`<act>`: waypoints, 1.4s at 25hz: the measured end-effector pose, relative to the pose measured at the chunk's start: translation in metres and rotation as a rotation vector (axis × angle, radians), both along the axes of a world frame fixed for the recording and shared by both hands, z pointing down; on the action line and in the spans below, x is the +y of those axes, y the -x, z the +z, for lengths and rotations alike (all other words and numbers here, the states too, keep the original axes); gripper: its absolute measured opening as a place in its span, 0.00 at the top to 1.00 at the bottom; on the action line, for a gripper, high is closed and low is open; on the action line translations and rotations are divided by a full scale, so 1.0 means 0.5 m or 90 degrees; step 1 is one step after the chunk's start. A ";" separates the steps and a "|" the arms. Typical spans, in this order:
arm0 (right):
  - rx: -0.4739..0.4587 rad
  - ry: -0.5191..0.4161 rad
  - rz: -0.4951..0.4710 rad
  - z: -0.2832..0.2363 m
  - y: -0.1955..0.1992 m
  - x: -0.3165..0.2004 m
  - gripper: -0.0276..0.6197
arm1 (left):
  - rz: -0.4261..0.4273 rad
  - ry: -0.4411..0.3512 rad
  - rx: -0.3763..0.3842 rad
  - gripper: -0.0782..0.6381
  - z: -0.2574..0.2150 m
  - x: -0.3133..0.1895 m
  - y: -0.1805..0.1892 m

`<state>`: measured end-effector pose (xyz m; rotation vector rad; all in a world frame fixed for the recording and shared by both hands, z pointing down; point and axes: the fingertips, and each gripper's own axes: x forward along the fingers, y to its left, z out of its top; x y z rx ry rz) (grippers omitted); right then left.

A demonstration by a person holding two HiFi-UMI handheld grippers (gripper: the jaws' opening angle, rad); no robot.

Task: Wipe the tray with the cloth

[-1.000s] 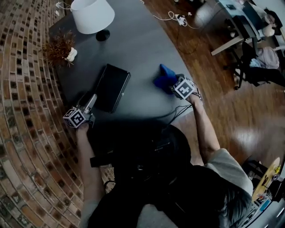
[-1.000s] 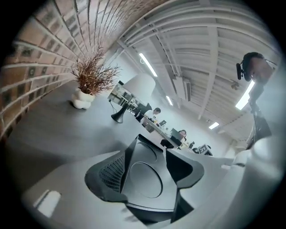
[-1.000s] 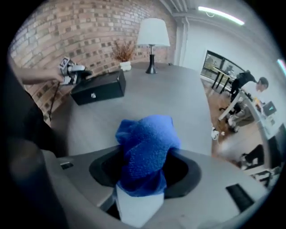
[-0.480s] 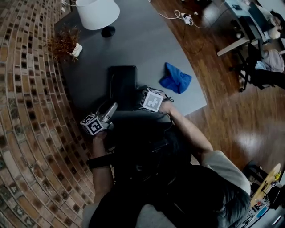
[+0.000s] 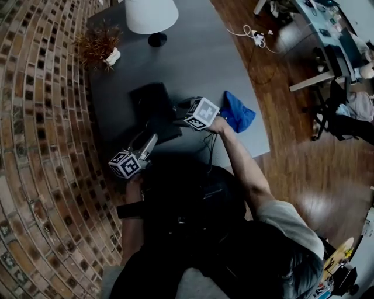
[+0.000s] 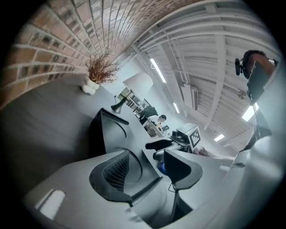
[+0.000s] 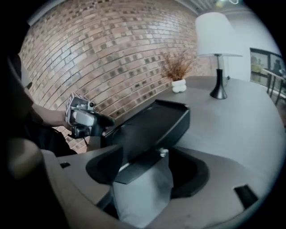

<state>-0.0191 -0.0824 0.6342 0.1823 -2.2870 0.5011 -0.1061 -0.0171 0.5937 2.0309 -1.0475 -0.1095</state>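
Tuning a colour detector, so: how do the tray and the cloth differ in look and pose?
The tray is black, rigid and rectangular; the cloth is blue, soft and crumpled into a heap. The tray has straight edges and raised walls; the cloth has an irregular outline. In the head view the tray lies left of the cloth. Both are on the grey table.

The head view looks steeply down on the dark worktop (image 5: 198, 70) from above its near edge. The left gripper view sits low at the near-left corner and faces along the brick wall (image 6: 58, 49). The right gripper view faces that wall at close range, directly over the black tray (image 7: 152, 125). All three views share the tray and the lamp (image 5: 151, 13).
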 end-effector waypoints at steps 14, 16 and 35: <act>0.318 -0.297 -0.343 0.121 0.003 -0.046 0.66 | 0.094 0.021 -0.093 0.55 0.041 -0.155 -0.003; 0.353 -0.317 -0.388 0.139 -0.002 -0.042 0.66 | 0.109 0.013 -0.125 0.55 0.045 -0.150 -0.012; 0.468 -0.350 -0.346 0.181 -0.237 -0.104 0.83 | 0.239 -0.047 -0.315 0.61 0.074 -0.104 -0.057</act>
